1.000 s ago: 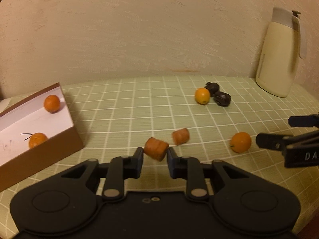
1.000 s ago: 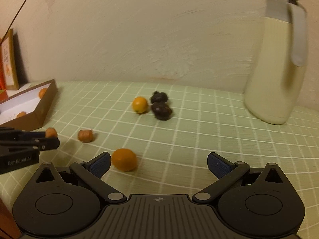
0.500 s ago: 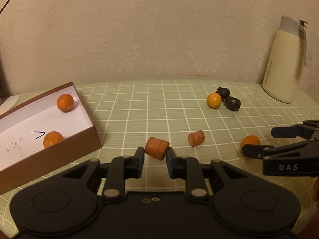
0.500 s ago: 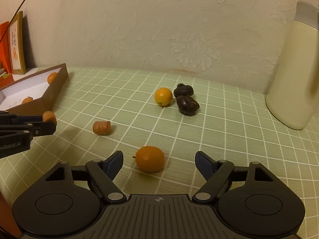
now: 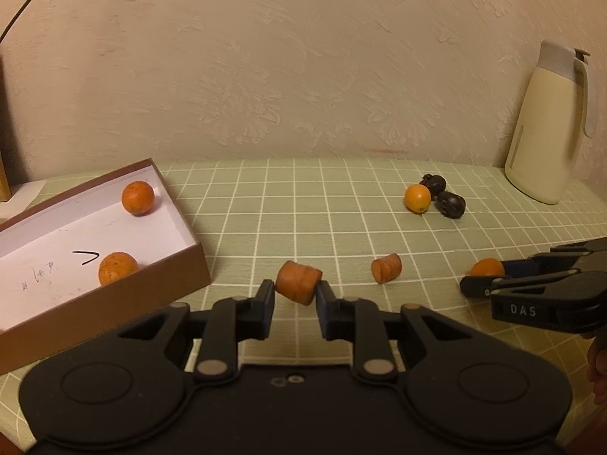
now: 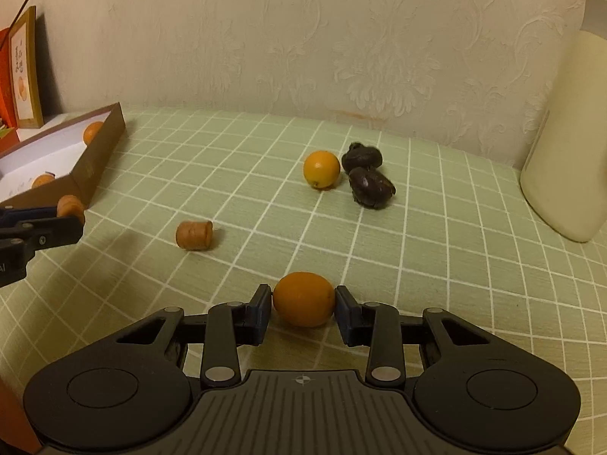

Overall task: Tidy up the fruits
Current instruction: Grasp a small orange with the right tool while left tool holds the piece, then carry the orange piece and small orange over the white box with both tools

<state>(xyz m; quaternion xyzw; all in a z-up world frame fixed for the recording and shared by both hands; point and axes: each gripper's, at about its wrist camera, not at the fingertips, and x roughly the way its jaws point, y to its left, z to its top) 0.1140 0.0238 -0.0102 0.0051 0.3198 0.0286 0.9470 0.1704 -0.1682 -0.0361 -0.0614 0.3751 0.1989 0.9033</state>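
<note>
The oval orange fruit (image 6: 304,298) sits squarely between the pads of my right hand-held gripper (image 6: 304,303), both pads pressed against its sides; it is low over the green checked bench (image 6: 417,265), and I cannot tell whether it still touches the cloth. That hand-held gripper is angled down toward the bench, fingers pointing at the wall. From the left wrist view the same fruit (image 5: 487,266) shows only partly, behind the right fingers.

The stubby orange-brown fruit piece (image 5: 298,283) is clamped in my left hand-held gripper (image 5: 294,295), held clear above the bench, tilted, just beside the near corner of the brown box (image 5: 114,303). The left hand-held gripper also tips downward.

A second orange-brown piece (image 6: 194,235) lies on its side on the bench between the two hand-held grippers. Farther back a round orange fruit (image 6: 321,169) rests touching two dark fruits (image 6: 370,180). The box holds two round orange fruits (image 5: 138,197) on its white floor, well apart from each other. A cream jug (image 5: 546,125) stands at the far right by the wall.
</note>
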